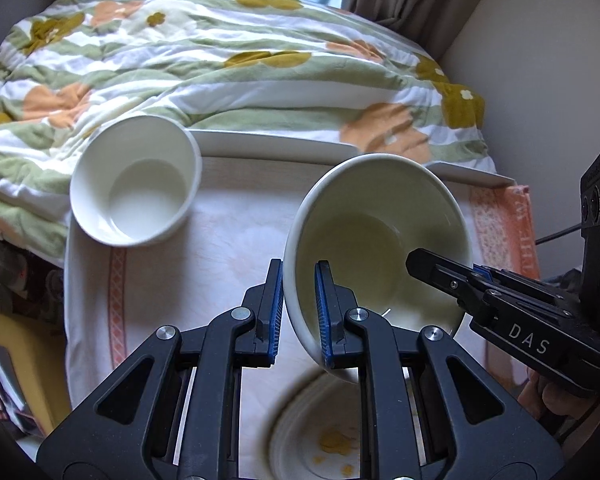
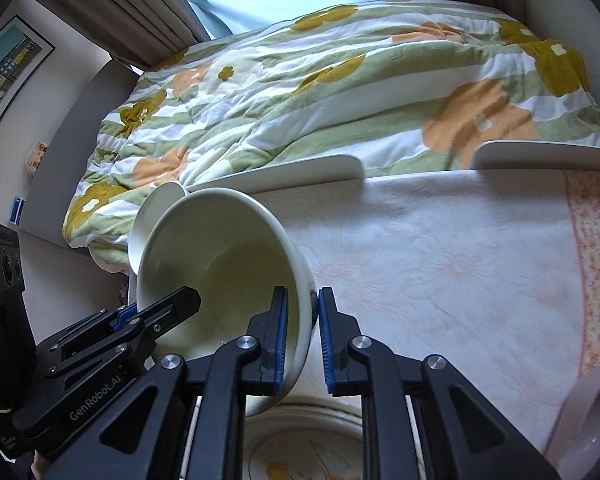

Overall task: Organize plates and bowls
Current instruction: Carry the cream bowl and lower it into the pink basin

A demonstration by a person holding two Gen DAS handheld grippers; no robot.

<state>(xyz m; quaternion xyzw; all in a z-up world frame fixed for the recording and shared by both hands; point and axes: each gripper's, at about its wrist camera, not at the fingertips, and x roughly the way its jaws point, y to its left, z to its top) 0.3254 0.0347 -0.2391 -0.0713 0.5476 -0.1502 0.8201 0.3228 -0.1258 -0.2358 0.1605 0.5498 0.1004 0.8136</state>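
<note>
Cream bowl (image 1: 376, 240): tilted, held above patterned plate (image 1: 324, 436).
L gripper (image 1: 298, 312): jaws nearly closed, pinching bowl's near-left rim wall.
R gripper (image 2: 304, 336): narrow gap, straddling the right rim; contact at outer pad unclear.
White bowl (image 1: 136, 180): upright on cloth-covered table (image 1: 220, 240), far left, apart.

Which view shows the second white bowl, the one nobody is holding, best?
Left wrist: the free bowl shows whole, upright on the cloth. In the right wrist view only a rim sliver peeks from behind the held bowl.

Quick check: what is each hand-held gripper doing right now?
Left hand-held gripper: shut on the tilted bowl rim.
Right hand-held gripper: straddles the same rim; contact unclear.
</note>
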